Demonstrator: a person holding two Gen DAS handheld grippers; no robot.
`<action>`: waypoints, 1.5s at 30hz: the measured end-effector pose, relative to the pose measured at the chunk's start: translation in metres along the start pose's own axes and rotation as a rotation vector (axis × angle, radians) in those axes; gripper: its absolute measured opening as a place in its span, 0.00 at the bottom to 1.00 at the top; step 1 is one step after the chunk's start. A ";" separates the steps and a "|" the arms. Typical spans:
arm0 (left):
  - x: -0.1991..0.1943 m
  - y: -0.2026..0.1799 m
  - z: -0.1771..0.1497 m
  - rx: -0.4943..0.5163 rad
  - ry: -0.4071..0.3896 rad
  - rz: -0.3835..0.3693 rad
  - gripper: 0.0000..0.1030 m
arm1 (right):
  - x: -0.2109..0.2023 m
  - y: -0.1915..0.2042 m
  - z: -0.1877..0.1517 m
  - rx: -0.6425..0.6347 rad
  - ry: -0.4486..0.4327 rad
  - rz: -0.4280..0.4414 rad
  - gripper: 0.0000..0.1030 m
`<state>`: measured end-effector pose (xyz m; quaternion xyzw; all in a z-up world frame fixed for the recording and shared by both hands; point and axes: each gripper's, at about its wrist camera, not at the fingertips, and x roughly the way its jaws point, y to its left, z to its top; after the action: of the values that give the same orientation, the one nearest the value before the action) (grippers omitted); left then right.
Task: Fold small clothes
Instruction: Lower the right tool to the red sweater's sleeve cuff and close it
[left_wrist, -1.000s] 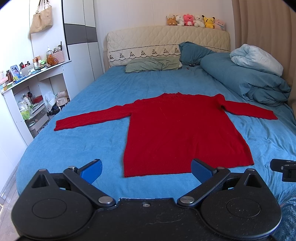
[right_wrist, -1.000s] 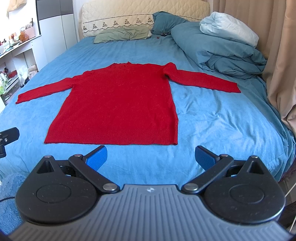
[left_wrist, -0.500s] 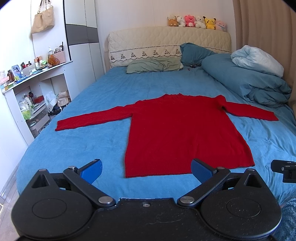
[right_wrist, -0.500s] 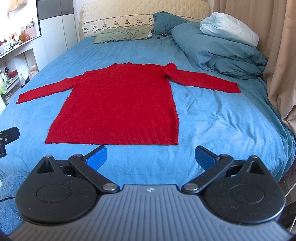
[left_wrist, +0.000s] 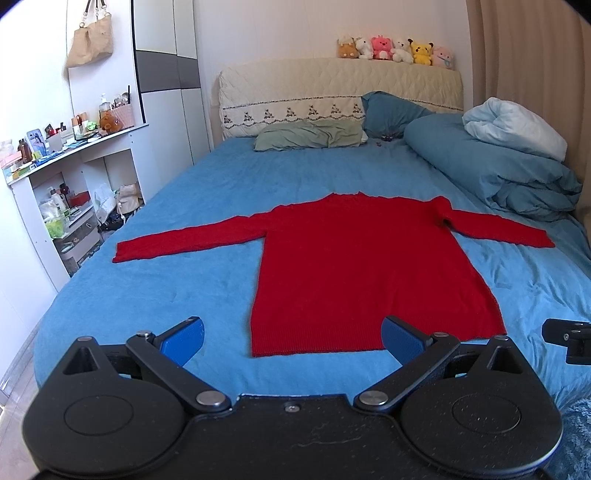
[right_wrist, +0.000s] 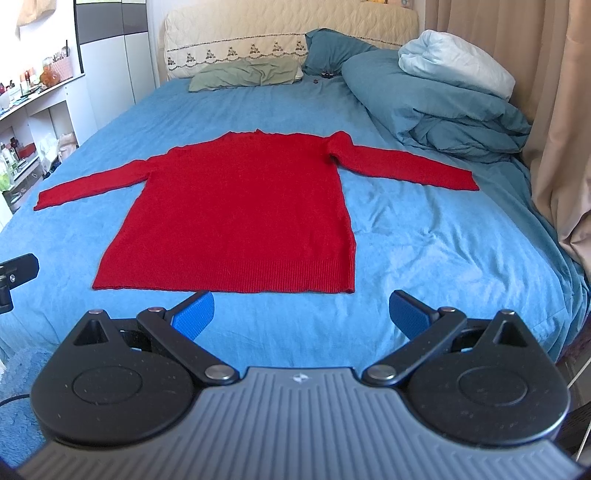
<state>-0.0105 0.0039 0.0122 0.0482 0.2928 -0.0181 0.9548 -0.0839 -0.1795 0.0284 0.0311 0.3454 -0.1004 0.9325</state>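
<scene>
While both claws agape: ribbed-hem red knit sweater, flat w/ sleeves out.

sweater flat mid-bed | pillows behind | duvet right | shelves left

No readable text, label, brand name, number or sign appears in either view. A small pale emblem sits on the grey ribbed housing of the right gripper, too small to make out. Packaging on the shelves is too blurred to read.
</scene>
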 end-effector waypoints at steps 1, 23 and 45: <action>0.000 0.000 0.003 0.001 -0.004 0.000 1.00 | -0.001 -0.001 0.001 0.005 -0.003 0.002 1.00; 0.239 -0.130 0.208 0.030 -0.021 -0.266 1.00 | 0.194 -0.175 0.140 0.346 -0.153 -0.208 1.00; 0.554 -0.317 0.202 0.155 0.379 -0.320 1.00 | 0.470 -0.324 0.144 0.636 -0.127 -0.579 0.65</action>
<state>0.5406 -0.3358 -0.1574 0.0769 0.4682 -0.1820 0.8612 0.2893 -0.5925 -0.1644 0.2124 0.2336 -0.4611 0.8293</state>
